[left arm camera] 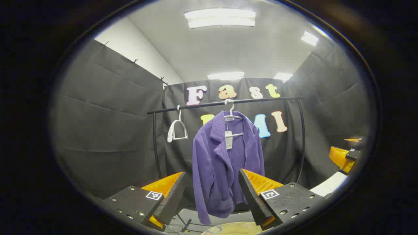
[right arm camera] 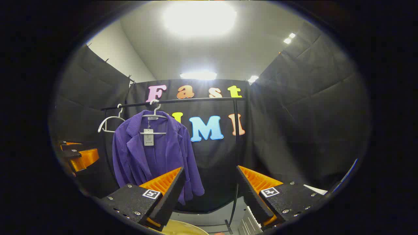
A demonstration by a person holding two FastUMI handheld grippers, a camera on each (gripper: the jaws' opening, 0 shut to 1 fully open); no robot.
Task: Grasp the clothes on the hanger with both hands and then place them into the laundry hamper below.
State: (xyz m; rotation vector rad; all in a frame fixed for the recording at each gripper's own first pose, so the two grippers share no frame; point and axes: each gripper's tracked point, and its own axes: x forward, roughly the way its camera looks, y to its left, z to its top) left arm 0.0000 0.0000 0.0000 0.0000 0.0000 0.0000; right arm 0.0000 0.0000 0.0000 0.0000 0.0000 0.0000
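The jacket [left arm camera: 225, 163] hangs on a hanger [left arm camera: 232, 114] from the rail [left arm camera: 228, 101], its long axis straight down, the open front turned towards me. It is well apart from both my tools; nothing is touching it yet.

My left hand-held gripper [left arm camera: 212, 195] has its jaws spread wide and empty, and in the left gripper view the jacket sits dead ahead, framed between the two fingers, with its lower hem dipping between them. My right hand-held gripper [right arm camera: 209, 195] is spread wide and empty too, but in the right gripper view the jacket [right arm camera: 153, 156] lies off to the left of its line, partly behind the left finger, while the gap between the fingers looks at bare wall and the rail's upright.

So I judge the left is the better lined up: it only needs to go forward and up to the shoulder. The right must swing leftward first to reach the other shoulder.

A pale round rim, likely the hamper [left arm camera: 235, 228], shows low beneath the fingers, below the jacket. A second, empty hanger [left arm camera: 177, 130] hangs further along the rail.
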